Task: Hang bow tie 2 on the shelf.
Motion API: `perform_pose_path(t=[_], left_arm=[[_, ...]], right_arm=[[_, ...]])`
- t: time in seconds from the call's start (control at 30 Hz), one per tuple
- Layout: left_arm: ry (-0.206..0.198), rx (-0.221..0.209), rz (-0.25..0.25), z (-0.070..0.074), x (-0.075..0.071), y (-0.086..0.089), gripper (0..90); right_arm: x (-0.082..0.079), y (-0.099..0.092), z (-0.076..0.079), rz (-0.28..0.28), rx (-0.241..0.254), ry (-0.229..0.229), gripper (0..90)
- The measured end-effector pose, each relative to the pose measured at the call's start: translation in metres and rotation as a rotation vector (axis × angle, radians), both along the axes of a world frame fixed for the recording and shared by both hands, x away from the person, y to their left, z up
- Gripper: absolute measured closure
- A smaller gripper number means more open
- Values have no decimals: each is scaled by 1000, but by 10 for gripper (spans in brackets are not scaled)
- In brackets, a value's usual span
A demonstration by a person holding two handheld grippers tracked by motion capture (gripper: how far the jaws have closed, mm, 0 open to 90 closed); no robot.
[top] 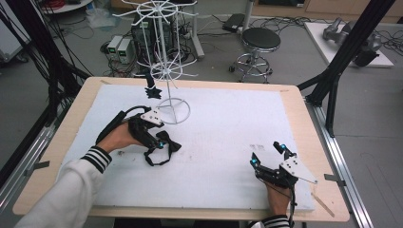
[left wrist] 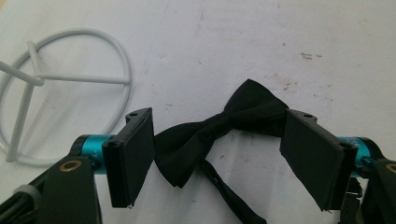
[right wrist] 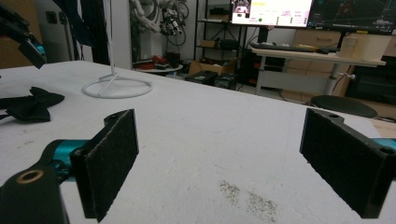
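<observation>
A black bow tie (top: 167, 148) with its strap lies flat on the white table cover, just in front of the rack's ring base. My left gripper (top: 163, 140) is low over it and open. In the left gripper view the bow tie (left wrist: 219, 126) lies between the two pads of that gripper (left wrist: 224, 158), one wing close to the right pad. My right gripper (top: 267, 153) rests open near the front right of the cover, and nothing is between the jaws of this gripper (right wrist: 224, 163). The right gripper view has the bow tie (right wrist: 29, 106) far to the left.
A white wire display rack (top: 164, 57) stands at the back centre on a ring base (top: 173, 110), with a second dark item (top: 153, 90) hanging from a low arm. The ring base (left wrist: 60, 93) lies left of my left jaws. A stool (top: 260, 40) stands beyond the table.
</observation>
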State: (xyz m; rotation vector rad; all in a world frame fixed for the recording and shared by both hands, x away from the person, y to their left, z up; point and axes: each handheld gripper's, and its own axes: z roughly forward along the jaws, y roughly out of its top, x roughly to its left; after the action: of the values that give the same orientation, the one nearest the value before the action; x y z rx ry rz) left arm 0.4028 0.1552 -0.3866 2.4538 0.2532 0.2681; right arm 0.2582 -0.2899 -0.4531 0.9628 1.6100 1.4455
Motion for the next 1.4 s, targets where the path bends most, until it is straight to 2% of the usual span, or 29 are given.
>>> perform_pose_path(t=[0.37, 0.5, 0.7, 0.87, 1.03, 1.17, 1.4], left_arm=[[25, 72, -38, -13, 7, -12, 298], [23, 103, -42, -15, 10, -13, 316], [16, 175, -59, -17, 10, -15, 347], [6, 211, -58, -19, 11, -17, 378], [1, 242, -75, -19, 13, -22, 396], [-11, 250, -85, -18, 14, -28, 402], [0, 286, -108, -20, 13, -30, 435]], right_arm=[[0, 0, 0, 0, 8, 1, 109], [0, 0, 0, -1, 7, 1, 109], [0, -1, 0, -1, 6, -4, 109], [0, -1, 0, 0, 7, -5, 110], [0, -1, 0, 0, 7, -4, 110], [0, -1, 0, 1, 6, -5, 110], [0, -1, 0, -1, 15, 2, 109]])
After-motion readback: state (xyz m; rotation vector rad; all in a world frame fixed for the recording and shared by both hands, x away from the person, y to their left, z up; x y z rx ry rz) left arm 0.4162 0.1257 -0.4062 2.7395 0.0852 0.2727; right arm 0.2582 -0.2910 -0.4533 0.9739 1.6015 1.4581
